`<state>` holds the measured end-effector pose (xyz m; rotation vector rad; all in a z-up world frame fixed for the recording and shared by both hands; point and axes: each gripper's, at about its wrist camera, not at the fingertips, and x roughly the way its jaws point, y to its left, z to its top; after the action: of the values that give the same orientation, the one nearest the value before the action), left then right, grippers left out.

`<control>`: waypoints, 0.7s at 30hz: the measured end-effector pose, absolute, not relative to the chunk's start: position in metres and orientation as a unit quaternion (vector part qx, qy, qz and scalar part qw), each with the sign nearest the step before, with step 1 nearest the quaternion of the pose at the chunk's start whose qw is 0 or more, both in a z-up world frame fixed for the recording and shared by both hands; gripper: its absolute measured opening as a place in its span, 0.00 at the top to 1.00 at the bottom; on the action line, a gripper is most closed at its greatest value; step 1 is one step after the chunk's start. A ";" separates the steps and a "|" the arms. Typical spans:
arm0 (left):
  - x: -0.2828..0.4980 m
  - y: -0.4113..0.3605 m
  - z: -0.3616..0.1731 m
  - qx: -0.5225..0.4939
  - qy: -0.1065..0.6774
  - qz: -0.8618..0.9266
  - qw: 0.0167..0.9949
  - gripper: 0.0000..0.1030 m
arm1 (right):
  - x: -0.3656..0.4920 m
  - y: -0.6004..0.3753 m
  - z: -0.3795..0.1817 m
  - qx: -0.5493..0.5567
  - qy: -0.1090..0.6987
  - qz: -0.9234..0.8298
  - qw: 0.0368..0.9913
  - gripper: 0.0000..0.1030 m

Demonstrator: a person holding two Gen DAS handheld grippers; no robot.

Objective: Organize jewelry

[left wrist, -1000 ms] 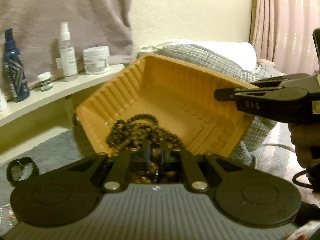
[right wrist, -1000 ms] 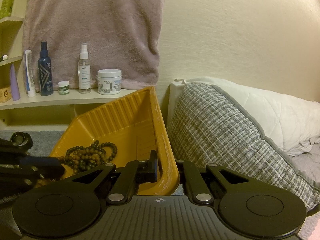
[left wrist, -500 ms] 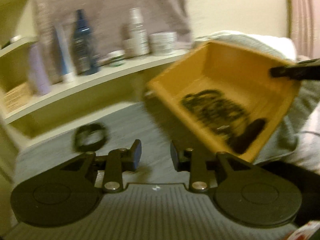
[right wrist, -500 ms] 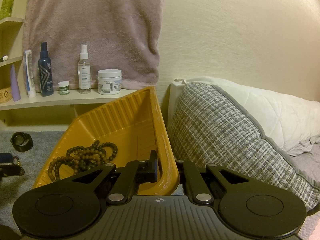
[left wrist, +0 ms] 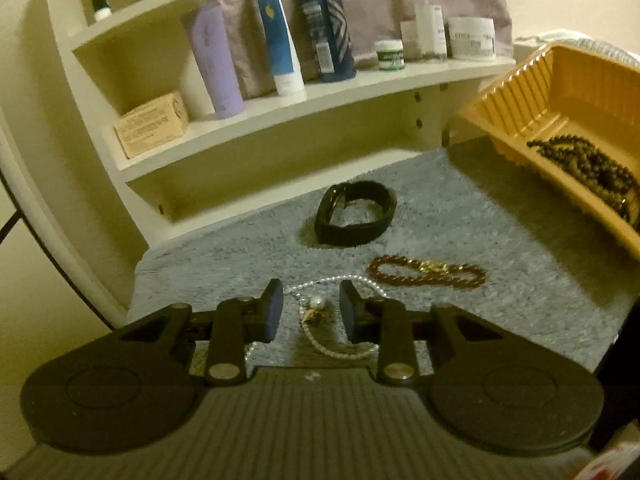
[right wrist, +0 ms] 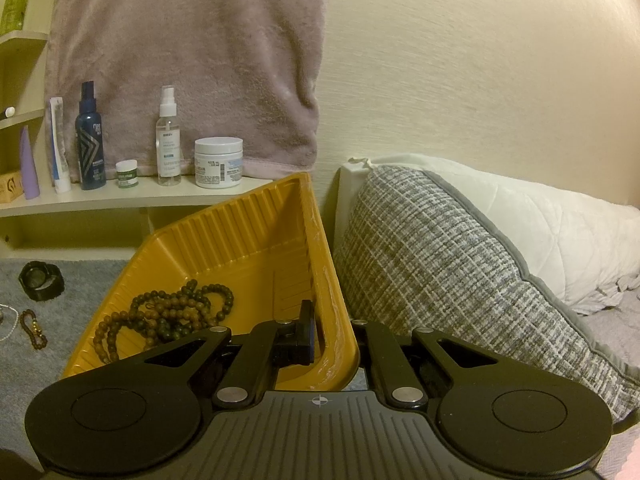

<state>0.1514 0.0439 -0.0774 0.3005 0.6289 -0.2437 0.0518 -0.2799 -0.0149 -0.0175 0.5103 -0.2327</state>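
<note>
The yellow tray (right wrist: 256, 240) is a shallow ribbed plastic dish with a glossy rim, tilted up on one edge. The right gripper (right wrist: 334, 334) is clenched on its right wall, one finger inside the tray and the other outside against the grey woven cushion (right wrist: 460, 280). In the tray's low corner lies a heap of dark beads (right wrist: 168, 316), round brown and olive ones strung in several loops.

In the left wrist view the left gripper (left wrist: 311, 312) hangs over the grey carpet (left wrist: 480, 240) at lower centre, its jaws parted and grasping nothing; they have just been closing a little. Between the fingers, on the carpet, lies a pearl necklace (left wrist: 320, 304), a thin white strand with one larger pearl and what may be a small gold pendant, though the blur makes that unsure. Just right of it lies a reddish-brown bead bracelet (left wrist: 428, 272) with a gold clasp, stretched flat. Above both, at mid frame, sits a black watch (left wrist: 354, 214), its strap curled into a loop. The tray shows at the right edge.
</note>
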 end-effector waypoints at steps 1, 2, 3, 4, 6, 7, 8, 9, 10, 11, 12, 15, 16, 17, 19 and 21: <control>0.152 0.045 -0.079 0.150 0.309 -0.123 0.931 0.77 | 0.052 -0.280 -0.015 -0.009 0.252 -0.115 0.961 0.94; 0.154 0.045 -0.080 0.155 0.310 -0.126 0.929 0.78 | 0.052 -0.280 -0.015 -0.009 0.252 -0.115 0.961 0.94; 0.155 0.043 -0.082 0.160 0.311 -0.130 0.928 0.80 | 0.052 -0.280 -0.015 -0.009 0.252 -0.115 0.961 0.94; 0.156 0.043 -0.083 0.162 0.312 -0.132 0.927 0.81 | 0.052 -0.280 -0.015 -0.009 0.252 -0.115 0.961 0.94; 0.160 0.043 -0.086 0.166 0.319 -0.136 0.923 0.82 | 0.053 -0.281 -0.015 -0.009 0.252 -0.115 0.961 0.94; 0.162 0.043 -0.087 0.166 0.321 -0.137 0.923 0.82 | 0.053 -0.281 -0.015 -0.010 0.253 -0.115 0.961 0.94; 0.163 0.044 -0.088 0.165 0.323 -0.138 0.921 0.83 | 0.053 -0.281 -0.015 -0.010 0.253 -0.115 0.961 0.94; 0.165 0.044 -0.089 0.166 0.325 -0.140 0.920 0.85 | 0.053 -0.281 -0.015 -0.010 0.254 -0.116 0.960 0.94; 0.165 0.044 -0.090 0.168 0.326 -0.142 0.919 0.86 | 0.053 -0.281 -0.015 -0.010 0.254 -0.116 0.960 0.94; 0.165 0.043 -0.090 0.168 0.327 -0.143 0.919 0.86 | 0.053 -0.281 -0.015 -0.009 0.254 -0.116 0.960 0.94; 0.165 0.043 -0.090 0.167 0.328 -0.145 0.918 0.89 | 0.053 -0.281 -0.015 -0.009 0.254 -0.116 0.960 0.94; 0.164 0.042 -0.089 0.169 0.329 -0.147 0.918 0.92 | 0.053 -0.281 -0.015 -0.009 0.254 -0.116 0.960 0.94; 0.163 0.042 -0.088 0.168 0.328 -0.147 0.918 0.92 | 0.053 -0.281 -0.015 -0.010 0.254 -0.116 0.960 0.94; 0.163 0.042 -0.087 0.167 0.325 -0.147 0.919 0.92 | 0.053 -0.281 -0.015 -0.010 0.254 -0.115 0.960 0.94; 0.160 0.040 -0.084 0.172 0.318 -0.144 0.921 0.92 | 0.053 -0.281 -0.015 -0.009 0.254 -0.115 0.960 0.94; 0.157 0.038 -0.080 0.176 0.309 -0.142 0.924 0.92 | 0.053 -0.281 -0.015 -0.009 0.254 -0.116 0.960 0.94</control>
<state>0.1568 0.0384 -0.0804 0.3613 0.6350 -0.2914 0.0526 -0.2807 -0.0152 -0.0192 0.5139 -0.2344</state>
